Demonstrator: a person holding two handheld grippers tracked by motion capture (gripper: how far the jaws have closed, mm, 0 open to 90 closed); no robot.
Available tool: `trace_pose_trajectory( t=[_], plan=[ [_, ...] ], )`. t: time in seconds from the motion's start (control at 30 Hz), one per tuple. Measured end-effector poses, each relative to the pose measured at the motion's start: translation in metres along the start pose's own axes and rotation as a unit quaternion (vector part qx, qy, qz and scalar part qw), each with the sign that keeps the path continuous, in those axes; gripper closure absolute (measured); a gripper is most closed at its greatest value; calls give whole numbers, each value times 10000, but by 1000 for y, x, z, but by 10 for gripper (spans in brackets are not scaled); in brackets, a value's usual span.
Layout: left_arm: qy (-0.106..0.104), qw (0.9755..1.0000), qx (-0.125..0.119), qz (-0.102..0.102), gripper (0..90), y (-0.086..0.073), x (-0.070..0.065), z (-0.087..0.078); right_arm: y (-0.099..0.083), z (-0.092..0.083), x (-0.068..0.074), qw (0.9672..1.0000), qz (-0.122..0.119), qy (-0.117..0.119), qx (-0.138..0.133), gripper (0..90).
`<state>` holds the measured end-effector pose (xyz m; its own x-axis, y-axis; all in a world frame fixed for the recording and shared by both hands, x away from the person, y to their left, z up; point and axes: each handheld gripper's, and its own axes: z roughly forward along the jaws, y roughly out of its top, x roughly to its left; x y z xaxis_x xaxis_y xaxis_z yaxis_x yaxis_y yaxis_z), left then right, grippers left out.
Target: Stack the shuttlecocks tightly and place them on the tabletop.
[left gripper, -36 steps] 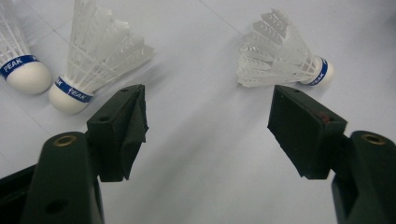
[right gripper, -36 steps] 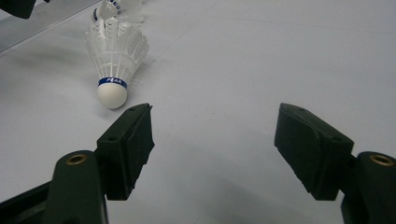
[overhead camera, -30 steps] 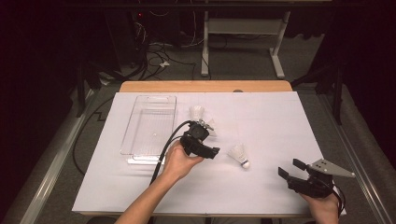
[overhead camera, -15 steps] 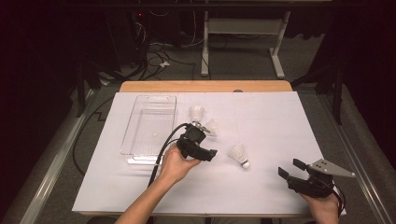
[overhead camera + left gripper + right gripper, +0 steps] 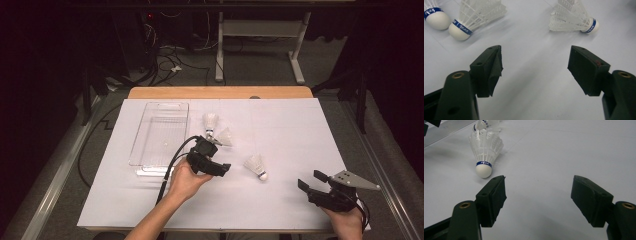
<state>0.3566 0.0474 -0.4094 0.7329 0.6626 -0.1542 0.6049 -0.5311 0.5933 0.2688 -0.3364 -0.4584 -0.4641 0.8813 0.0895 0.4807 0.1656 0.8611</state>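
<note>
We're in a lab or test bay, not a home. Wooden table (image 5: 220, 93) is covered with a plain white sheet (image 5: 280, 130), and the surroundings are dark. Grey carpet floor behind has loose cable bundles (image 5: 165, 62) running to equipment under a white metal desk frame (image 5: 260, 45). Aluminium rail (image 5: 55, 175) runs along the left side. Bare, rigged setup for recording.

Left claw (image 5: 223, 169) and right claw (image 5: 310, 180), both wide open, low.

Shuttlecock (image 5: 574, 18): white feathers, smooth cork; tray (image 5: 161, 137): clear glossy plastic; jaws: matt black.
</note>
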Motion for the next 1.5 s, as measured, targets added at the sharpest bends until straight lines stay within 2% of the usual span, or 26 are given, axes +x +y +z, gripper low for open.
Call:
trace_pose_trajectory(
  t=[1.5],
  plan=[
    [37, 9999, -130, 38, 280, -42, -4, -18, 0, 0, 0, 10000, 9, -31, 5, 282]
  ],
)
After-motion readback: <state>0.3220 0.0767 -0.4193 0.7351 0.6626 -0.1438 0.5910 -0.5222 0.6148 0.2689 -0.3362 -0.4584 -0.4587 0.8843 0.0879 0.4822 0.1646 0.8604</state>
